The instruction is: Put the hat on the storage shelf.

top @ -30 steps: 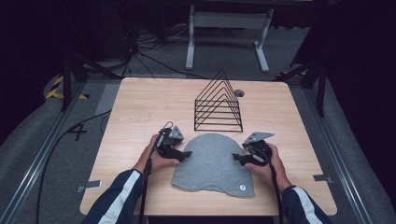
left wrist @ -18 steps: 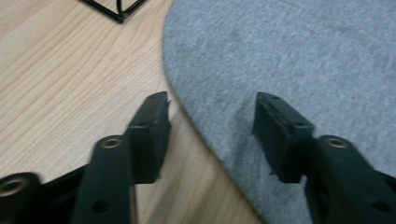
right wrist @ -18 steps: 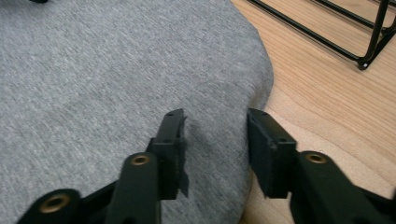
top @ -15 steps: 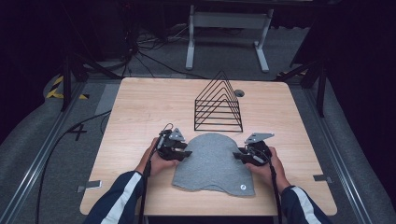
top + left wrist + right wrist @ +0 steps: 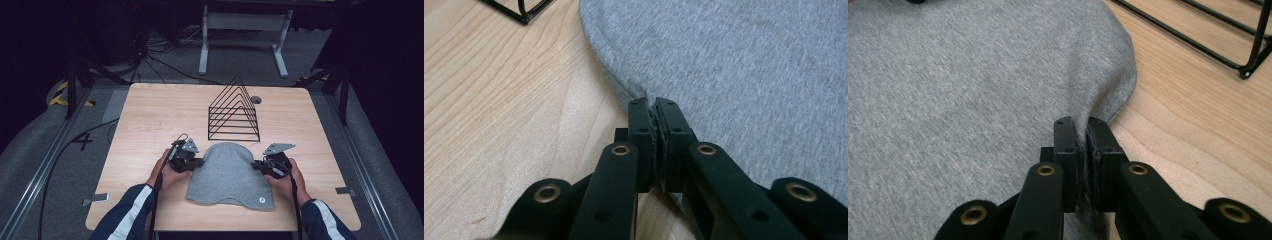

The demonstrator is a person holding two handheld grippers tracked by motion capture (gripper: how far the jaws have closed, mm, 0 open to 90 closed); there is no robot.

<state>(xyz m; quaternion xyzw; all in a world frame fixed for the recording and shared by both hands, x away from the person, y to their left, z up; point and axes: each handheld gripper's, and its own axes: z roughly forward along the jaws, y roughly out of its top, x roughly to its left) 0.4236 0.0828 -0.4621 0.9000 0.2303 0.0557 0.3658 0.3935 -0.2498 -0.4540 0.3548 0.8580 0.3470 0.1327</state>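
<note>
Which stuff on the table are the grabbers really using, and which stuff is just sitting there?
In use:
- grey beanie, lying flat
- left gripper, fingers pinched shut on the beanie's left edge
- right gripper, fingers pinched shut on its right edge

Just sitting there:
- black wire rack, behind the beanie
- wooden table

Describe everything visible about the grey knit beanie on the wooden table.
The grey knit beanie lies flat on the wooden table, its rounded crown toward the black wire rack but apart from it. Soft jersey-like fabric, with a small round badge near the hem corner. The left gripper and right gripper have just closed, pinching opposite side edges; fabric puckers at the right.
</note>
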